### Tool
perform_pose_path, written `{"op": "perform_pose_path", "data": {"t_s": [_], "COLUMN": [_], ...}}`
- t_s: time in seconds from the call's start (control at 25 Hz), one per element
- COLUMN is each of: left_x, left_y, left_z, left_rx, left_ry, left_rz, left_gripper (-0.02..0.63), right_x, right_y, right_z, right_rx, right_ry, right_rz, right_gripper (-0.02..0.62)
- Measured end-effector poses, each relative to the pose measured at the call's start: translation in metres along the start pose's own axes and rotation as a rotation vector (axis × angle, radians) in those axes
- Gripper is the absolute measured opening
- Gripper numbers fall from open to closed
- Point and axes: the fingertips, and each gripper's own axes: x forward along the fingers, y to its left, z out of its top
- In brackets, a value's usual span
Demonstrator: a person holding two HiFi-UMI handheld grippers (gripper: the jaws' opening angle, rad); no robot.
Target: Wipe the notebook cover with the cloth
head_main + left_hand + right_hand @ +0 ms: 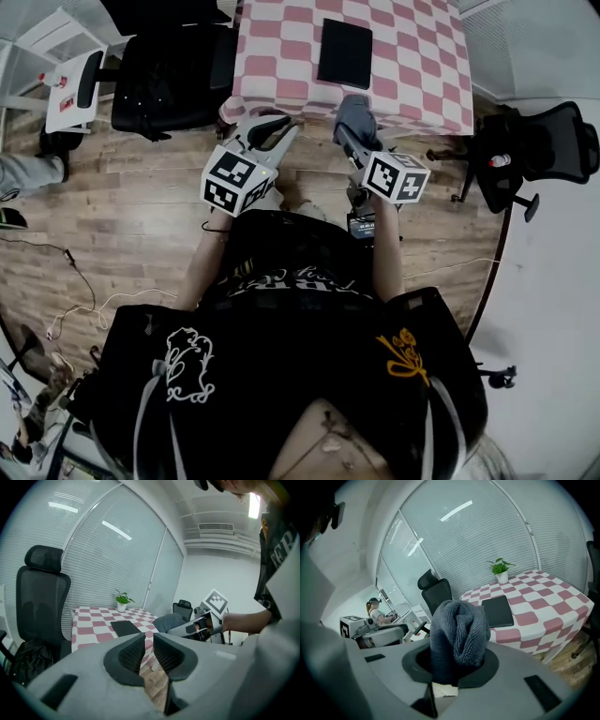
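Note:
A black notebook (345,52) lies flat on the pink-and-white checked table (412,75); it also shows in the left gripper view (124,627) and the right gripper view (498,611). My right gripper (349,131) (457,660) is shut on a bunched dark grey cloth (356,117) (459,634), held just short of the table's near edge. The cloth hides the fingertips. My left gripper (272,133) (149,637) hovers beside it to the left, off the table, jaws drawn together to a thin slit and holding nothing.
A small potted plant (123,599) (501,569) stands at the table's far end. Black office chairs stand left of the table (169,80) and at the right (539,145). A white shelf unit (56,75) is far left. Cables (75,281) trail over the wood floor.

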Motion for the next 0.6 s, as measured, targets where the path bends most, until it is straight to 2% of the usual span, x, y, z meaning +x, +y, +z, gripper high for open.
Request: {"op": "perform_pose_path", "data": {"t_s": [0.28,0.44,0.6], "left_x": [-0.007,0.0,-0.006], "left_y": [-0.033,-0.089,-0.157], "left_z": [-0.016,-0.025,-0.045], "left_rx": [-0.029,0.01,0.043], "left_ry": [-0.001,0.009,0.06], "left_rz": [0.038,0.003,-0.051], "left_gripper": [0.051,0.05,0.051], "right_x": [-0.044,-0.084,-0.131], "right_y": [-0.003,-0.012,-0.011], "right_z": [-0.034,-0.055,-0.084], "right_rx": [0.021,0.043,0.061], "right_ry": [-0.005,-0.042,-0.061], "right_rz": [0.014,0.023,0.045], "right_gripper": [0.072,0.072,0.072]}}
